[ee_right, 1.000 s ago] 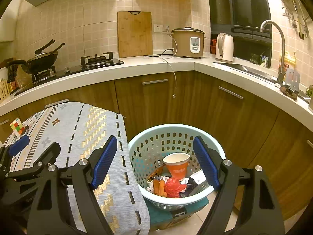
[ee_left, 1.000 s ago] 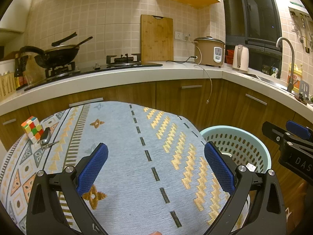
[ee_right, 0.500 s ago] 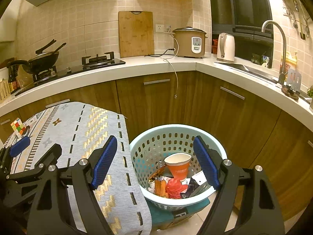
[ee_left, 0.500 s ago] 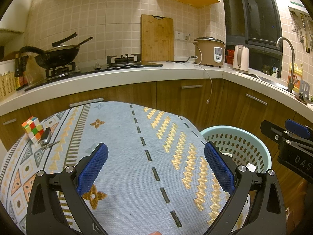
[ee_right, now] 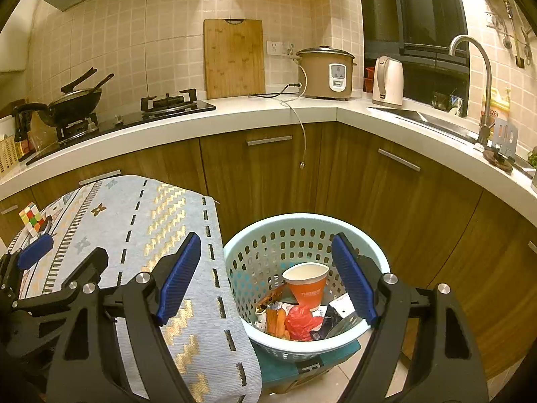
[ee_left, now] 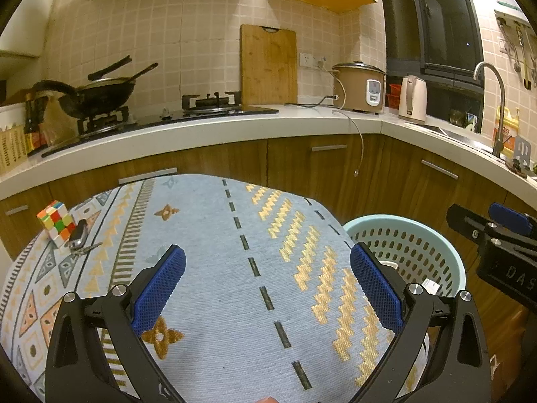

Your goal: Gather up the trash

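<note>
- Risk, as I judge it: bench cloth [ee_left: 214, 268] shows no trash, only a puzzle cube [ee_left: 56, 223] and keys [ee_left: 79, 240] at far left; a careless grab there would bin non-trash.
- Left gripper [ee_left: 266, 283] hangs over the bare cloth, jaws spread wide, nothing between them.
- Right gripper [ee_right: 265, 277] sits above the basket [ee_right: 379, 255], jaws released and empty; dipping lower could knock the rim and tip it (it stands on a teal box, looks unsteady).
- Trash lies inside the basket, just right of the bench edge: orange paper cup [ee_right: 307, 283] upright, red wrapper [ee_right: 302, 319] near it, orange packets [ee_right: 277, 317] to its left, dark and white scraps on the right.
- Counts: grippers 2, basket 1, cup 1, red wrapper 1, cube 1, key bunch 1; smaller scraps too jumbled to count.
</note>
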`<state>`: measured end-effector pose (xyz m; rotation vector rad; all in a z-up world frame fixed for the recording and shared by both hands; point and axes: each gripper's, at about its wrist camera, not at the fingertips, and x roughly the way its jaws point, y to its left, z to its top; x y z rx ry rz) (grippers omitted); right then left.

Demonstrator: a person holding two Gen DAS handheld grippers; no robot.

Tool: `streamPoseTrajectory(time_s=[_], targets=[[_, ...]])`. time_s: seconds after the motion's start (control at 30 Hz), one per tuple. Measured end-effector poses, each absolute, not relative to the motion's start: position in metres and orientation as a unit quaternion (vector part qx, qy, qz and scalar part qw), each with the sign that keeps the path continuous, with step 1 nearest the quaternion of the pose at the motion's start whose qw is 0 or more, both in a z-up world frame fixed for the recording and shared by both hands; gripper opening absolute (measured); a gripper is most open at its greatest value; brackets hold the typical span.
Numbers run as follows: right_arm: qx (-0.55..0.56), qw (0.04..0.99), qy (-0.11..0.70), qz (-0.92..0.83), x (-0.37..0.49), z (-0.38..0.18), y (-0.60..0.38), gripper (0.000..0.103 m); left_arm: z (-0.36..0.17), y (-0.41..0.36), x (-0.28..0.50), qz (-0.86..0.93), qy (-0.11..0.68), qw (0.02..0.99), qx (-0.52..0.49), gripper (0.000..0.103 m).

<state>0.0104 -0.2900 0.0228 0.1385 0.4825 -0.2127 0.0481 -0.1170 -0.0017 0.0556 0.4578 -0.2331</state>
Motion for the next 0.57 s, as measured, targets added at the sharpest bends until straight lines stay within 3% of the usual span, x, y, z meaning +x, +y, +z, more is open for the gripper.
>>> streamPoseTrajectory(time_s=[0.57], targets=[[0.055, 0.969, 0.221, -0.098, 0.002, 0.046, -0.277, 0.078, 0.026, -0.093, 0.026, -0.081, 0.220, 0.971, 0.039, 0.095]])
